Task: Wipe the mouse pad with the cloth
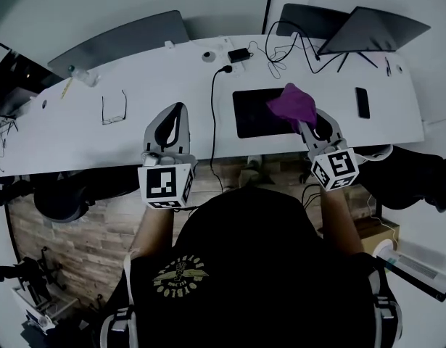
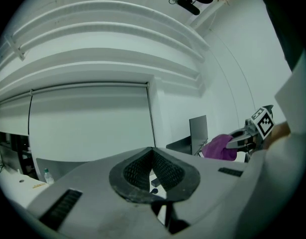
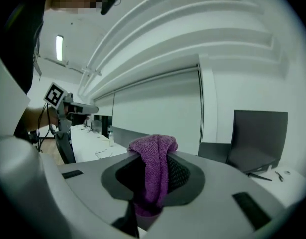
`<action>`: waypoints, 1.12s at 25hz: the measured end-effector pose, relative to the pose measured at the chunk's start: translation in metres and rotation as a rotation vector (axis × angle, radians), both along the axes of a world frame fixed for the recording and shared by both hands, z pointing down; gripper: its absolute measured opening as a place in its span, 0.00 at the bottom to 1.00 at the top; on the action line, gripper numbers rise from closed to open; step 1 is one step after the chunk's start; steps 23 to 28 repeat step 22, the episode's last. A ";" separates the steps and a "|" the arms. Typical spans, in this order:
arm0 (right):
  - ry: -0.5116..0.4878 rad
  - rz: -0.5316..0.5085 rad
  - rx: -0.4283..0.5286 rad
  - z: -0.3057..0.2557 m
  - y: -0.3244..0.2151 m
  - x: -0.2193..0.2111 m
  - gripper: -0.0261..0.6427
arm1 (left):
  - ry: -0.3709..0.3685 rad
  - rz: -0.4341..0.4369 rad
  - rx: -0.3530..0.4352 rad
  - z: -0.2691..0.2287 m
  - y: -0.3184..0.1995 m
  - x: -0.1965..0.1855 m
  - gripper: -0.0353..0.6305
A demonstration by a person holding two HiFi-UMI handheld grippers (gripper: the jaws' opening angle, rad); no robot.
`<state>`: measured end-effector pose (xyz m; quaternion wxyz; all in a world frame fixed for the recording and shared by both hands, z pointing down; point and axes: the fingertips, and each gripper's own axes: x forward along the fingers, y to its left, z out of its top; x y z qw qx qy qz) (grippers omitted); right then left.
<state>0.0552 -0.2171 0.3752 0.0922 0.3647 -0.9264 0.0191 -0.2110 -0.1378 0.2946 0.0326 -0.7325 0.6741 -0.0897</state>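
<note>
Over the right-hand part of the black mouse pad [image 1: 260,113], the purple cloth [image 1: 291,104] hangs bunched from the right gripper [image 1: 304,127], whose jaws are clamped on it. That gripper's own view shows the cloth [image 3: 152,173] pinched between the two dark pads, a fold of it bulging up over the top of the right gripper [image 3: 153,156]. Whether the cloth touches the mouse pad or is held just above it cannot be told. To the left of the mouse pad, beyond a black cable [image 1: 213,118] that runs down the white desk [image 1: 70,133], the left gripper [image 1: 180,109] is held over the desk's near edge. Its jaws meet at the tips with nothing caught between them, as the left gripper [image 2: 153,151] view shows. Farther left of the mouse pad lies a pair of glasses [image 1: 114,109], well apart from both grippers. Just to the right of the mouse pad a dark phone [image 1: 362,101] lies flat on the desk, and behind the pad, toward the right, stands an open laptop [image 1: 371,29].
</note>
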 end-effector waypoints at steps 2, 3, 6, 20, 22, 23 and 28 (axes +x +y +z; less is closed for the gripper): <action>-0.016 -0.005 0.032 -0.020 0.012 -0.001 0.17 | 0.003 0.002 0.003 0.001 0.006 0.000 0.06; -0.021 -0.006 0.045 -0.029 0.018 -0.001 0.17 | 0.009 0.001 0.003 0.002 0.010 0.001 0.06; -0.012 -0.003 0.082 -0.054 0.034 0.000 0.17 | 0.039 0.005 0.018 0.001 0.021 0.004 0.06; -0.021 0.025 0.119 -0.082 0.080 0.008 0.17 | 0.048 0.010 0.040 -0.007 0.071 0.003 0.06; -0.026 0.022 0.113 -0.087 0.088 0.008 0.17 | 0.046 0.005 0.039 -0.006 0.077 0.002 0.06; -0.026 0.022 0.113 -0.087 0.088 0.008 0.17 | 0.046 0.005 0.039 -0.006 0.077 0.002 0.06; -0.026 0.022 0.113 -0.087 0.088 0.008 0.17 | 0.046 0.005 0.039 -0.006 0.077 0.002 0.06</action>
